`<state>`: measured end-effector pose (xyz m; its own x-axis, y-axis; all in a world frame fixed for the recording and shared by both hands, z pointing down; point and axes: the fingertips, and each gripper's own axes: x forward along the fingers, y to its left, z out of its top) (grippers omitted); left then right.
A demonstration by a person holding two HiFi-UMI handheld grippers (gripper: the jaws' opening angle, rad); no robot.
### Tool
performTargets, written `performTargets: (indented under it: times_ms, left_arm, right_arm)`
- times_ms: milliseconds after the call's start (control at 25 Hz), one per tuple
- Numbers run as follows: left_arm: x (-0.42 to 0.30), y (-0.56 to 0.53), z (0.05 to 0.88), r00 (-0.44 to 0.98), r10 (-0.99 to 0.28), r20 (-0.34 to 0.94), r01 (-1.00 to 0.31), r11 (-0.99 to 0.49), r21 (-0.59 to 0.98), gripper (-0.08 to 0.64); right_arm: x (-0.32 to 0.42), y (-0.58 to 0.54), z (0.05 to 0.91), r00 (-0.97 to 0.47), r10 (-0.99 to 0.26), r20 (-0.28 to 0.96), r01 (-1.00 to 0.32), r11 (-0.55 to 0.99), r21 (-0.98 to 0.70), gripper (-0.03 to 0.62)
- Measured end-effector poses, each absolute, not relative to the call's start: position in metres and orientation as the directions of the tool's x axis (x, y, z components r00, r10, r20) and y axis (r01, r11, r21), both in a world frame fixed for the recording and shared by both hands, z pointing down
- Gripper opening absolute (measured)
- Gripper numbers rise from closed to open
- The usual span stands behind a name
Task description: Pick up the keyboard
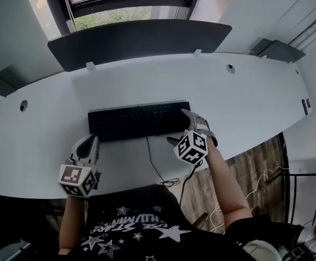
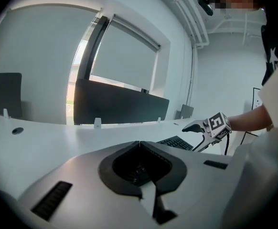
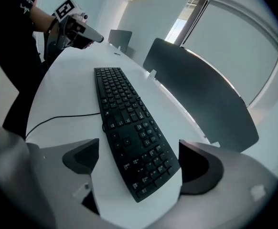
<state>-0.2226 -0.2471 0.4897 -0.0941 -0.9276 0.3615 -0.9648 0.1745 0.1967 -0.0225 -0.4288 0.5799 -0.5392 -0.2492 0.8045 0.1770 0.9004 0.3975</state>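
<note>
A black keyboard [image 1: 139, 120] lies flat in the middle of the white desk [image 1: 245, 102], and it also shows in the right gripper view [image 3: 129, 123]. My right gripper [image 1: 179, 127] hangs tilted down over its right end. There its jaws stand open, one on each side of that end [image 3: 139, 159], and the pads are clear of the keyboard. My left gripper [image 1: 90, 144] hovers near the desk's front edge, just below the keyboard's left end. It is shut with nothing in it [image 2: 139, 143]. From the left gripper view I see a corner of the keyboard [image 2: 176, 142] and the right gripper [image 2: 201, 130].
The keyboard's thin black cable [image 1: 157, 167] runs over the front edge of the desk. A dark divider panel [image 1: 139, 39] stands along the back edge below a window. Two round cable holes [image 1: 23, 106] [image 1: 231, 68] sit in the desk top. Wooden floor [image 1: 256, 162] lies to the right.
</note>
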Motion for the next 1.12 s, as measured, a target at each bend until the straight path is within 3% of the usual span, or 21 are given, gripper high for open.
performTargets:
  times_ms: [360,480,1120]
  left_arm:
    - [-0.231,-0.236,0.498,-0.171,-0.905,0.39,-0.946,0.262,0.192,0.009]
    - [-0.234,-0.232,0.5,-0.195,-0.897,0.396,-0.936,0.291,0.198,0.009]
    - [-0.234,-0.225,0.513,-0.213,-0.88,0.424,-0.923,0.324,0.209,0.009]
  right_arm:
    - [-0.04,-0.443,0.614,-0.421,-0.243,0.874,0.388,0.822,0.416,0.513]
    - [-0.044,-0.449,0.615,-0.398,-0.232,0.887,0.41,0.82,0.398,0.568]
    - [-0.055,-0.437,0.638,-0.12,0.034,0.992,0.585,0.81,0.043,0.575]
